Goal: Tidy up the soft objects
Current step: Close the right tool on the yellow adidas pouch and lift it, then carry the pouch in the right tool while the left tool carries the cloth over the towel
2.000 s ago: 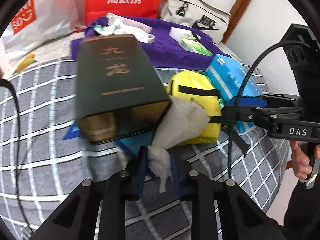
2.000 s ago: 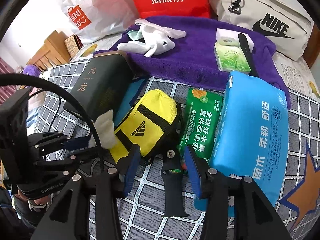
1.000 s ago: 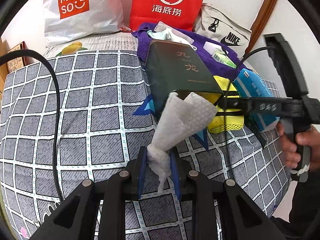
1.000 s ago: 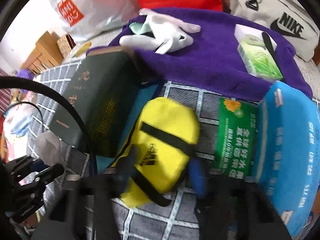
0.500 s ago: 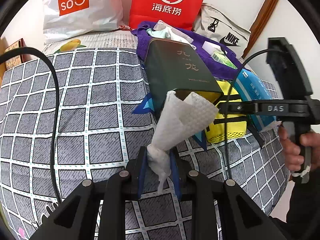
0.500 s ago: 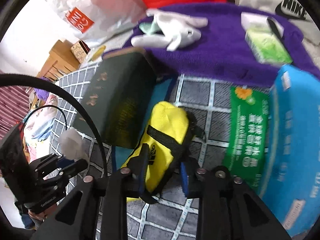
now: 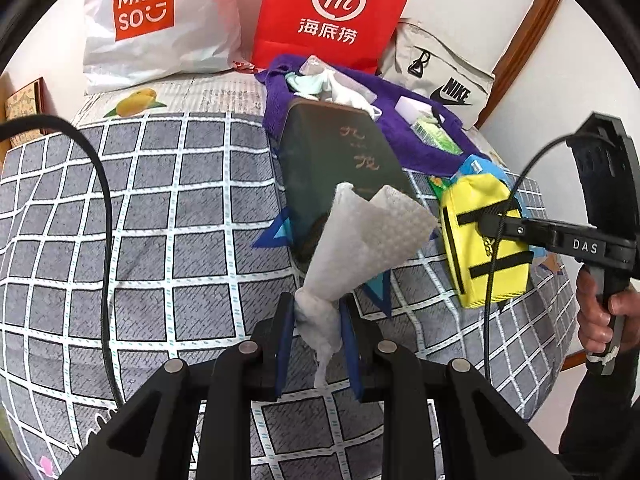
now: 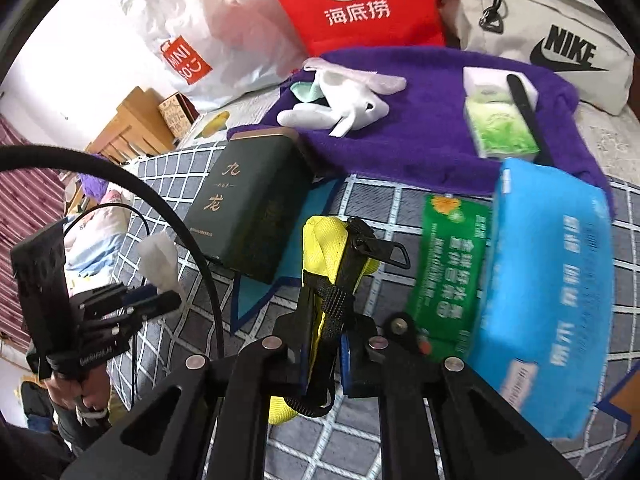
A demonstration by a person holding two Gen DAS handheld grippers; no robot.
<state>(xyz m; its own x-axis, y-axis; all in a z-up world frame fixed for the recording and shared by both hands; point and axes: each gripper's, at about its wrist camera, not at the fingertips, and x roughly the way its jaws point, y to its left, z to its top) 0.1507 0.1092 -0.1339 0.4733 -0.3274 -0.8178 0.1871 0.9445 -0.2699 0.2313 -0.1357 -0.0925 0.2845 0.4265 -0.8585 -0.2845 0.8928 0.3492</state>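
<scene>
Left gripper (image 7: 318, 334) clamps a crumpled white tissue (image 7: 360, 240) rising ahead of its fingers; right gripper (image 8: 324, 354) grips a yellow Adidas pouch (image 8: 324, 248), lifted above the checked bedspread (image 7: 160, 200)

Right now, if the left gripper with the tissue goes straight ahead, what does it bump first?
Probably the dark green box. The left gripper points at its near end, and the white tissue it holds would likely touch first. Depth is hard to judge.
</scene>
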